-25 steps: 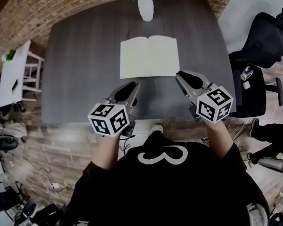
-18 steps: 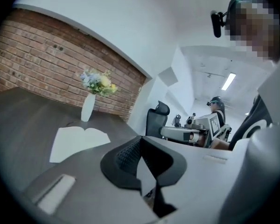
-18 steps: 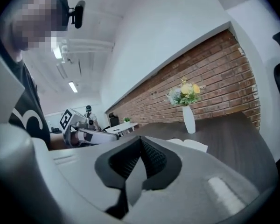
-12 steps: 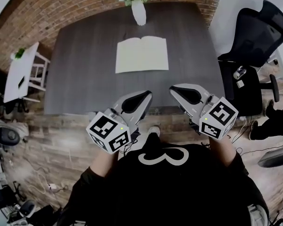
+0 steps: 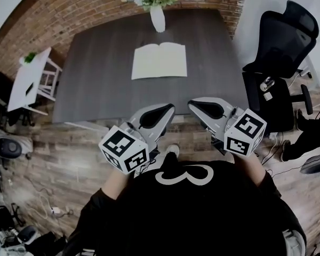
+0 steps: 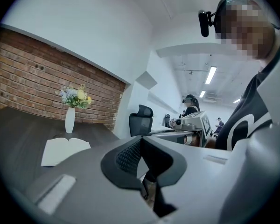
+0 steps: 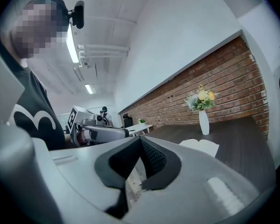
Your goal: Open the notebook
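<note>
Notebook (image 5: 159, 61) lies open on worktop (image 5: 96, 79), well apart at 12 o'clock from left tool (image 5: 168, 110) and right tool (image 5: 194, 105); spine 12-to-6. Both tools closed, empty.

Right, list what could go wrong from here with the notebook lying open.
The vase stands just behind the open notebook; any reach over the pages could tip it. The shut, empty left gripper and right gripper hang close together off the near edge of the table and might collide. Nothing weighs the pages down, so they may flip back.
</note>
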Available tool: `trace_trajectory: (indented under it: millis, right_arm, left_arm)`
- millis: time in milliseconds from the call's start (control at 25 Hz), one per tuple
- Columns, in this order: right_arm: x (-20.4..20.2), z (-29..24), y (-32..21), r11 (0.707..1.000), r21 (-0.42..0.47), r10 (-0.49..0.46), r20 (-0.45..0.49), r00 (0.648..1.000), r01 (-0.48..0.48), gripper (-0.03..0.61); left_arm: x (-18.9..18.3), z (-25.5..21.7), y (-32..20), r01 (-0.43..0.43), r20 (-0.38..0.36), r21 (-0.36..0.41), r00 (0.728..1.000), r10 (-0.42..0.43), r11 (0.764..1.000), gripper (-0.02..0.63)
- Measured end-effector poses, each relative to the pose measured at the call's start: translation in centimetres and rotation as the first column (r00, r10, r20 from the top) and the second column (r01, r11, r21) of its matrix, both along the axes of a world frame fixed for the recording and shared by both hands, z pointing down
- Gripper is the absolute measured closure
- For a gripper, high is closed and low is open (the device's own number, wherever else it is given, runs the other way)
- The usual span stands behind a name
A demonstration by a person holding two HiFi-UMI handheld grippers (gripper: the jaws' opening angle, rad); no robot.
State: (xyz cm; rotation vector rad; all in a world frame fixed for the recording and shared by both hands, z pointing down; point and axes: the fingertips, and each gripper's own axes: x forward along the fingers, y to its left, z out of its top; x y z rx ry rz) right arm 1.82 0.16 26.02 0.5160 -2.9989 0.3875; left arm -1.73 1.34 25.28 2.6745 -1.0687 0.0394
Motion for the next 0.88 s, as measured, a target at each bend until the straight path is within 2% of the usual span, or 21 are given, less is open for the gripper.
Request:
trace_trajectory:
  millis: [160,880]
  right_arm:
    - [0.3,0.3,0.7,1.000,0.029,0.009,-0.013,1.000,-0.009,0.578]
    - [0.4,-0.1,1.0,0.999,0.029,0.018,-0.013,1.000,-0.018,0.578]
  left_arm:
    - [0.1,-0.1,1.0,0.011,0.002,0.003,1.000,-0.011,1.000,0.600]
    - [-0.4,0.0,1.2,0.038,0.000,0.001,0.999,-0.038,0.999,0.600]
